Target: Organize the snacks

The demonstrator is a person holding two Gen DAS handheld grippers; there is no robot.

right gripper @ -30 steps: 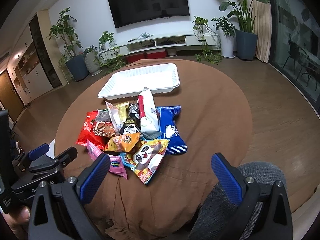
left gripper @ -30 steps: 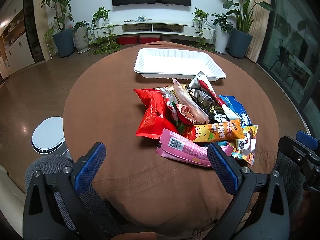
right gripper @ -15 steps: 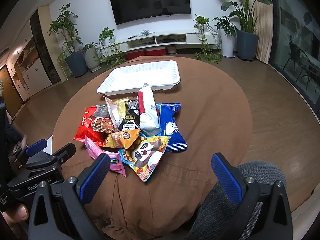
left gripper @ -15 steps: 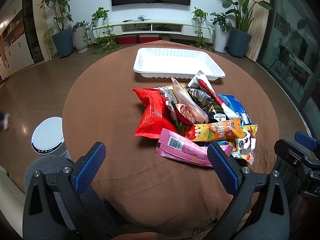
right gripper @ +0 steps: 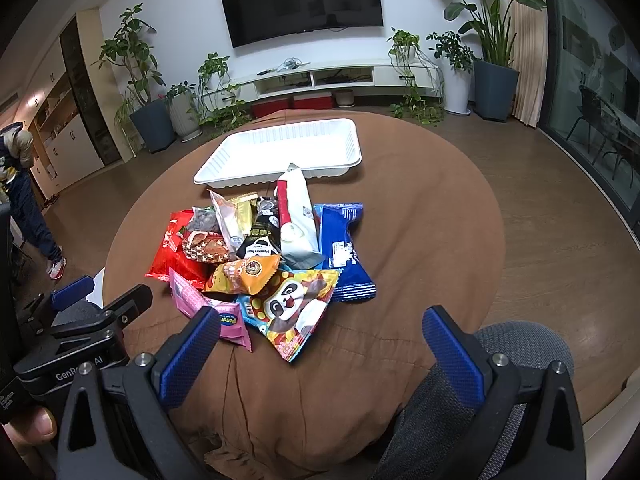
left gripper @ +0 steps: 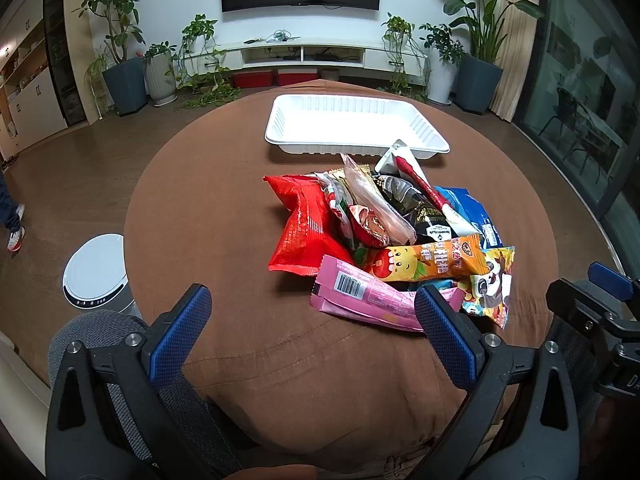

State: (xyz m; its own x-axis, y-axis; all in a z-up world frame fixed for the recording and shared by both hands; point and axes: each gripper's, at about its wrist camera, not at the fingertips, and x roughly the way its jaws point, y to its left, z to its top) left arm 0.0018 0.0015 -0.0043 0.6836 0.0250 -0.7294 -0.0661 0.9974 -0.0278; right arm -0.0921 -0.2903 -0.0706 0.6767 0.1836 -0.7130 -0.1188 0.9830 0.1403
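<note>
While both hover at the near edge of the brown tabletop (left gripper: 200,200), the left gripper (left gripper: 312,334) and right gripper (right gripper: 326,350) are spread wide, holding nothing. Just ahead lies the snack pile (right gripper: 264,256); beyond it, a white tray (left gripper: 352,124).

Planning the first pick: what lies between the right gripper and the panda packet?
Only bare brown tablecloth lies between the open right gripper and the panda packet, seen in the right wrist view.
</note>
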